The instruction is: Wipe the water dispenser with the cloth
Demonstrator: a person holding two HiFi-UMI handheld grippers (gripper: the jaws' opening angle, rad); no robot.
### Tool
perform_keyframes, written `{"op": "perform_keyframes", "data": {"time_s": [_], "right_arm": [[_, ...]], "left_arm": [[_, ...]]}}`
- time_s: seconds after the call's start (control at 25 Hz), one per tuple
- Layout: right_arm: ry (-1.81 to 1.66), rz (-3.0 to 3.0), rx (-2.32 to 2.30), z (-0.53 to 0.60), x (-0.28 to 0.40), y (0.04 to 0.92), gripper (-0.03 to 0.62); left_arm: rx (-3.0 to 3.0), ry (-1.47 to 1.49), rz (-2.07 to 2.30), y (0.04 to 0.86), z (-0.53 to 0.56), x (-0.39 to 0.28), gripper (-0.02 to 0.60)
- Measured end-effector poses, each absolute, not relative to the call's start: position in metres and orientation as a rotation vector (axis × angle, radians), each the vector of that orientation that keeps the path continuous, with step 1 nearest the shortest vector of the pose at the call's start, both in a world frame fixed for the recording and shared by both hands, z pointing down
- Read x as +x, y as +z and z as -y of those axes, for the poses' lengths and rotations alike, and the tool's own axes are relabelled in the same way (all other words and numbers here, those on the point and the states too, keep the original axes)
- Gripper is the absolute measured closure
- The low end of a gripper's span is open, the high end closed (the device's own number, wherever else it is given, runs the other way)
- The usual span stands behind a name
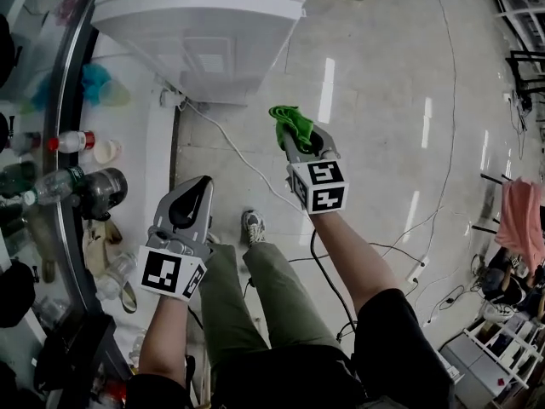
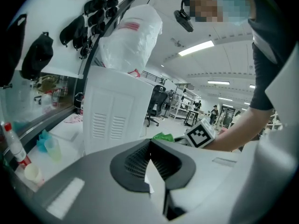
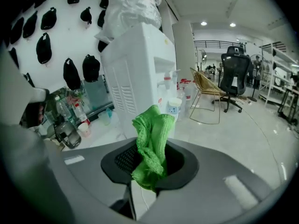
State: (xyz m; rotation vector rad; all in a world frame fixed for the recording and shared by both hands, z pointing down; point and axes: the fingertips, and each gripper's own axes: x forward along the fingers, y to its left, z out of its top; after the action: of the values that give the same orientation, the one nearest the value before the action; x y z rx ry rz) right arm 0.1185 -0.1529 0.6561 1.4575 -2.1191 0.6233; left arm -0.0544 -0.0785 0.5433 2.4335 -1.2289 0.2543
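The white water dispenser (image 1: 204, 32) stands on the floor ahead of me, a little left of centre. My right gripper (image 1: 298, 139) is shut on a bunched green cloth (image 1: 289, 119), held short of the dispenser's right side without touching it. In the right gripper view the cloth (image 3: 152, 143) sticks up out of the right gripper (image 3: 149, 164), with the dispenser (image 3: 140, 73) behind it. My left gripper (image 1: 192, 203) hangs lower and to the left, shut and empty. The left gripper view shows the left gripper (image 2: 149, 150), the dispenser's vented side (image 2: 117, 106) and the cloth (image 2: 163, 136).
A curved glass counter at the left carries bottles (image 1: 77, 186) and cups (image 1: 106, 150). A white cable (image 1: 238, 156) runs across the floor from the dispenser towards my shoe (image 1: 253, 226). An office chair (image 3: 232, 73) and a wire chair (image 3: 205, 90) stand beyond the dispenser.
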Motion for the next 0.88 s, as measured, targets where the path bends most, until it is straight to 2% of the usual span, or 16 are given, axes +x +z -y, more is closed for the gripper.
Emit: {"op": "perform_keyframes", "data": {"time_s": [0.4, 0.88], "right_arm": [[0.782, 2.172, 1.47, 0.046, 0.11, 0.588, 0.502], [0.612, 2.371, 1.423, 0.029, 0.102, 0.448, 0.502]], "left_arm": [[2.36, 0.297, 1.364, 0.499, 0.052, -0.082, 0.58], [2.441, 0.281, 1.429, 0.41, 0.023, -0.076, 0.58]]}}
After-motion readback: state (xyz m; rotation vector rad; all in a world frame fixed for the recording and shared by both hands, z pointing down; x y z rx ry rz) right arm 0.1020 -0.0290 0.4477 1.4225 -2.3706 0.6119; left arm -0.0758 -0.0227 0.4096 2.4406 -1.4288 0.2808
